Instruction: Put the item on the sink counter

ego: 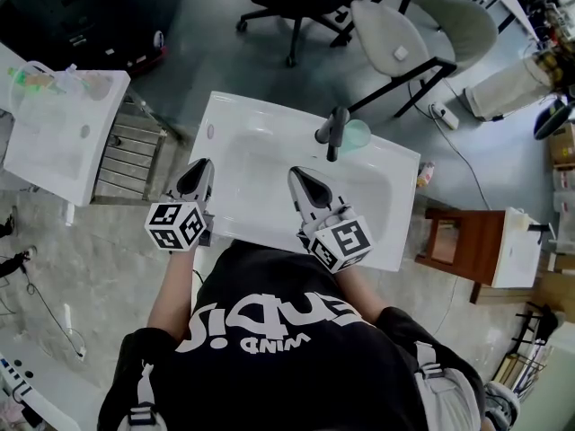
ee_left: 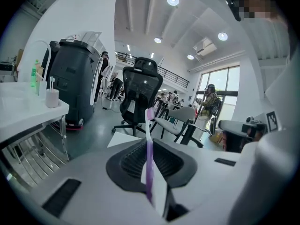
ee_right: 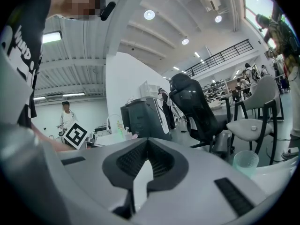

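A purple toothbrush (ee_left: pixel 149 153) stands upright between the jaws of my left gripper (ee_left: pixel 150 175), which is shut on its handle, with the brush head poking up past the tips. In the head view the left gripper (ego: pixel 196 182) hovers at the left front corner of the white sink counter (ego: pixel 235 119); the toothbrush does not show there. My right gripper (ego: pixel 305 187) reaches over the basin's front edge. Its jaws (ee_right: pixel 146 149) meet at the tips with nothing between them.
A dark faucet (ego: pixel 334 131) and a pale green cup (ego: pixel 357 135) stand at the back of the sink; the cup (ee_right: pixel 245 163) also shows in the right gripper view. A second white sink unit (ego: pixel 63 128) carrying a cup (ee_left: pixel 51 97) stands to the left. Office chairs (ego: pixel 422 39) are behind.
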The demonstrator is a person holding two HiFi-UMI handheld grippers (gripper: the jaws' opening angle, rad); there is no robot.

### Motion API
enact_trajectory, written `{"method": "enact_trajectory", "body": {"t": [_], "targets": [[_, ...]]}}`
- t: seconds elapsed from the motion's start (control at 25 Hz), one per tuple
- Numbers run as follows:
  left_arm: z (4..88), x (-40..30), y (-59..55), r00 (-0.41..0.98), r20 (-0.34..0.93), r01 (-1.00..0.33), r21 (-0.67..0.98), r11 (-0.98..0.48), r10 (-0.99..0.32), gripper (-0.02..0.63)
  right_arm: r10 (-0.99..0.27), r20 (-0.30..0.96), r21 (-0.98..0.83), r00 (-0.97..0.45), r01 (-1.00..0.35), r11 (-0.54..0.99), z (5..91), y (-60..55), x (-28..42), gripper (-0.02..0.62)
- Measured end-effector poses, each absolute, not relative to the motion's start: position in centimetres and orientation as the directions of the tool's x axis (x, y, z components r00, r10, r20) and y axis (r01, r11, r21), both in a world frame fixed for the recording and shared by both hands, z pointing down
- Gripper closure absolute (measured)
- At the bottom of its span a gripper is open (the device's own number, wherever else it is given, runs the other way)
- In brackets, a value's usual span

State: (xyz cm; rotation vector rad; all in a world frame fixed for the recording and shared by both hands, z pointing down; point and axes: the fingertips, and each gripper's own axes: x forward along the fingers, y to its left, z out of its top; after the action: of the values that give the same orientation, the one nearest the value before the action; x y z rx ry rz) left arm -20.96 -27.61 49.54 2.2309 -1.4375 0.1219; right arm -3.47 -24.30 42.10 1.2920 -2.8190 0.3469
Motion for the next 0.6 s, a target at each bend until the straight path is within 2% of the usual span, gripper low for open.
{"method": "enact_trajectory", "body": {"t": [0.6], "targets": [[58.3,-23.1,-29.6,0.427,0.534,-0.897,0.350,-0.269,-0.730,0.552,-0.748,0.128,-0.196,-0.651,-0.756,0.624,42.4,-24.6,-4.6,0.577]]}}
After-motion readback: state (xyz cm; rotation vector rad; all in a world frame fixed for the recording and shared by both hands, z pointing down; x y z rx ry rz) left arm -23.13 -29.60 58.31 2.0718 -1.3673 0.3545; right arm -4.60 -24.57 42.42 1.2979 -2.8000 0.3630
